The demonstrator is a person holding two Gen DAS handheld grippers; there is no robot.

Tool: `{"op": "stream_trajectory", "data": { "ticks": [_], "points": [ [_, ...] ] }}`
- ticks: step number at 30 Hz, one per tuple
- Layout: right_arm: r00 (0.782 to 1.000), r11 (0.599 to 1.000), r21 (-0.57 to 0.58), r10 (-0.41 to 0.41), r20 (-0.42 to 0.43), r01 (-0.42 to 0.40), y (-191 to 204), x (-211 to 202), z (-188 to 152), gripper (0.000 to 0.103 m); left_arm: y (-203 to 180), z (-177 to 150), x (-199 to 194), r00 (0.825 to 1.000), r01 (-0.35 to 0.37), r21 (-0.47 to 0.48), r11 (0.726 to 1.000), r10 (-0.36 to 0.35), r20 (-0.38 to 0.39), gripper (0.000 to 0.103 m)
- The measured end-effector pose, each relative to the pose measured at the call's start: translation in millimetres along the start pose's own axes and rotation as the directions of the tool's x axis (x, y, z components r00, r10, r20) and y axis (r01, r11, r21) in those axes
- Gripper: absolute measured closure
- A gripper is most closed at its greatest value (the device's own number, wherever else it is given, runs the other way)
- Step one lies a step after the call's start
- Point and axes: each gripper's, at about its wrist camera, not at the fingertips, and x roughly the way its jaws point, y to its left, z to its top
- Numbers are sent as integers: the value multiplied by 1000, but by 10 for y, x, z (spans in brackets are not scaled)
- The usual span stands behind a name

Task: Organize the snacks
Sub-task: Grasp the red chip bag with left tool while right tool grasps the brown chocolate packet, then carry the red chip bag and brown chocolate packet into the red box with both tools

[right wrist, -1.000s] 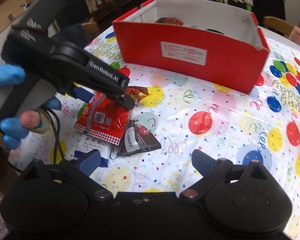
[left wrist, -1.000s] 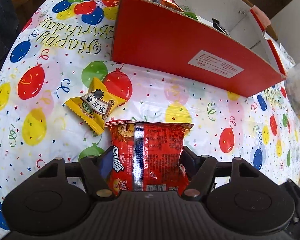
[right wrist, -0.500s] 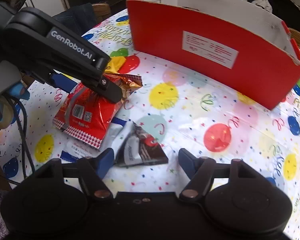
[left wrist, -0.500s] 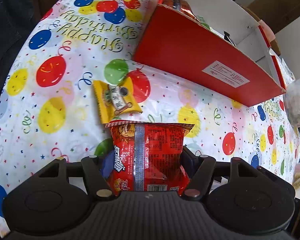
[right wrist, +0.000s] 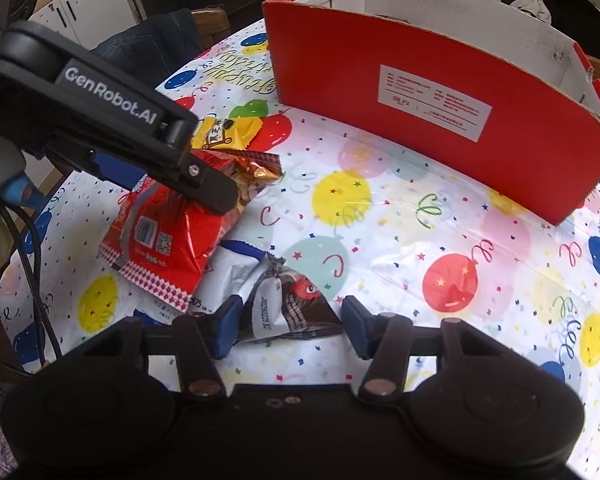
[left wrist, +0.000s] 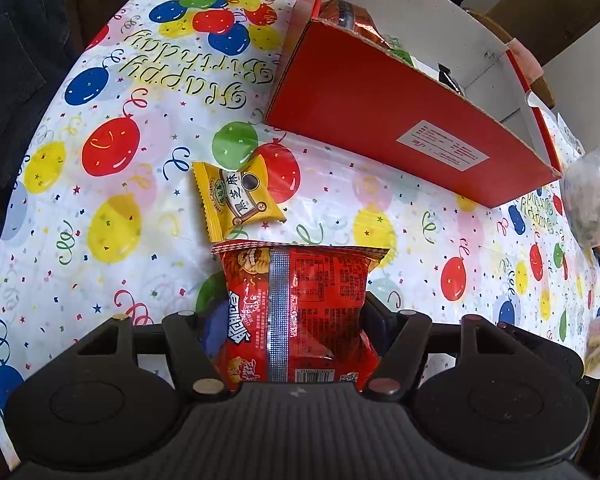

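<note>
We grip the red snack bag (left wrist: pixel 296 312) in our left gripper (left wrist: pixel 290 344); the right gripper (right wrist: pixel 290 322), jaws closing around the dark triangular packet (right wrist: pixel 288 304) at lower centre, may pinch only crinkled foil and slip.

The bench (right wrist: pixel 400 208) wears a balloon-print birthday cloth. On it lie a red box (right wrist: pixel 440 96), a yellow packet (left wrist: pixel 236 196), a dark packet (right wrist: pixel 288 304) and a white packet (right wrist: pixel 236 264).

Open surface (right wrist: pixel 400 240) btwn packets & red box (right wrist: pixel 440 120); box wall blocks far side; yellow packet (left wrist: pixel 238 198) lies nr left.
</note>
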Motion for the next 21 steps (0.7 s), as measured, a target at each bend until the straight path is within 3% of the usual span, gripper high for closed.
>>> {"op": "stream_trajectory", "data": {
  "ticks": [10,21],
  "points": [
    [999,993,116,-12,53,6,-119,-260,6,51,-42,0,-232,998,24,22,999,-25,49,36],
    [981,976,217,-62,186,21,-204,-809,151,51,-198,29,-613,989,32,90,995,-45,143,36]
  ]
}}
